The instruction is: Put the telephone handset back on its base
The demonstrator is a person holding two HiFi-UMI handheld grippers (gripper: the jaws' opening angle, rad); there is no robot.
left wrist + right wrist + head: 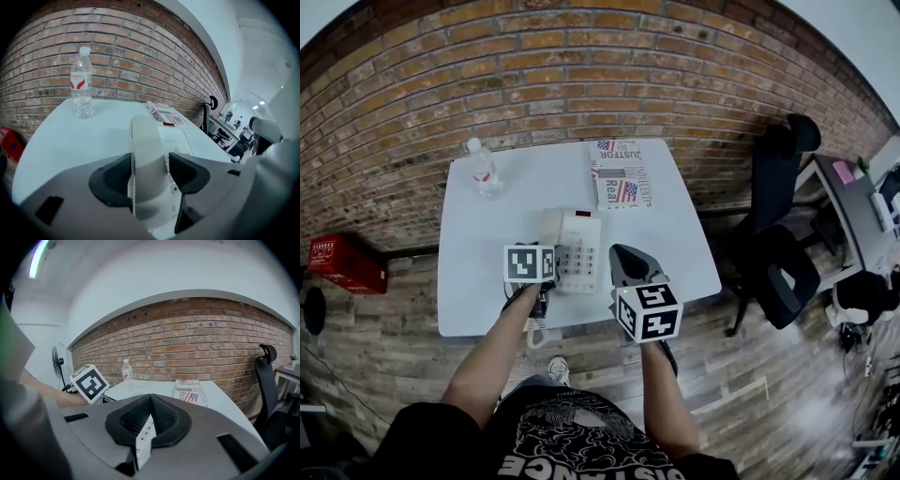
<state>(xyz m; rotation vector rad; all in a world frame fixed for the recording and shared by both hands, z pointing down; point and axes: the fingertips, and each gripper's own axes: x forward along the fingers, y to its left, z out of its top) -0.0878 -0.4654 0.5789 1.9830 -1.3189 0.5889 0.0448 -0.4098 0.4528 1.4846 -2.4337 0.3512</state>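
Note:
The cream telephone base point(581, 251) sits mid-table, keypad up. Its handset point(147, 140) lies lengthwise on the base's left side point(177, 140). My left gripper point(150, 165) straddles the near end of the handset, one dark pad on each side; the left pad is right at its edge and a thin gap shows at the right pad, so the jaws stand open. My right gripper point(626, 262) hovers just right of the phone; in its own view the right gripper point(150, 411) is shut, pads meeting, nothing held, with keypad buttons visible below.
A water bottle point(484, 171) stands at the far left corner of the white table point(478, 281). A folded newspaper point(621, 173) lies at the far edge behind the phone. The phone's cord point(534, 330) hangs off the near edge. A black office chair point(783, 216) is to the right.

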